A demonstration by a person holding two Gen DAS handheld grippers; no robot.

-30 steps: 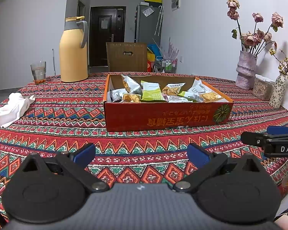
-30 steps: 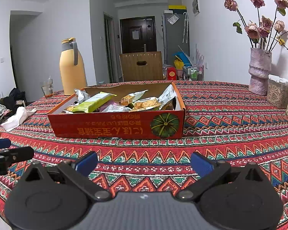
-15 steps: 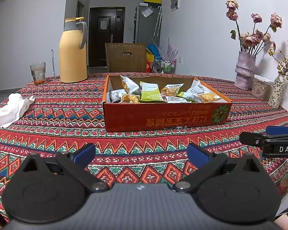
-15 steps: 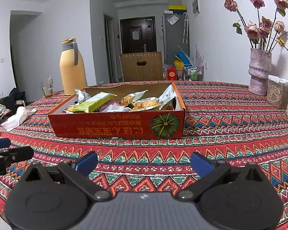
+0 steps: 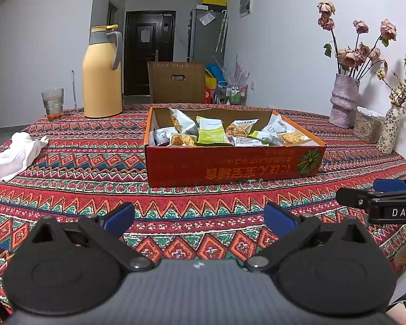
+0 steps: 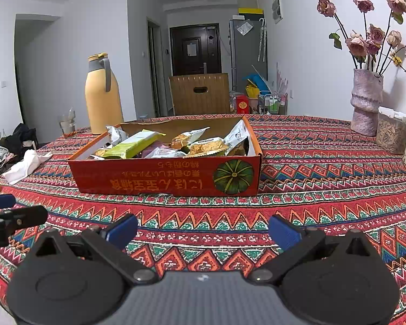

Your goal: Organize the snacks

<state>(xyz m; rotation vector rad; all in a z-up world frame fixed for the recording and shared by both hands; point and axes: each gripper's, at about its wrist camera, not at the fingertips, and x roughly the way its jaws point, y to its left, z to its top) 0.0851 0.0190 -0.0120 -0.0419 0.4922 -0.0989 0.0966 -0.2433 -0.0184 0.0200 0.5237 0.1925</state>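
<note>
Snacks (image 5: 211,134) fill red box (image 5: 230,165); both claws gape, empty.

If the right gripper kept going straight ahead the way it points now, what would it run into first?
Most likely the near wall of the red cardboard snack box, left of its green pumpkin print. The open right gripper has only patterned tablecloth before it, though depth is hard to judge.

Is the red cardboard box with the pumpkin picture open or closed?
Open: the red cardboard box has no lid over it, and snack packets show above its rim.
</note>
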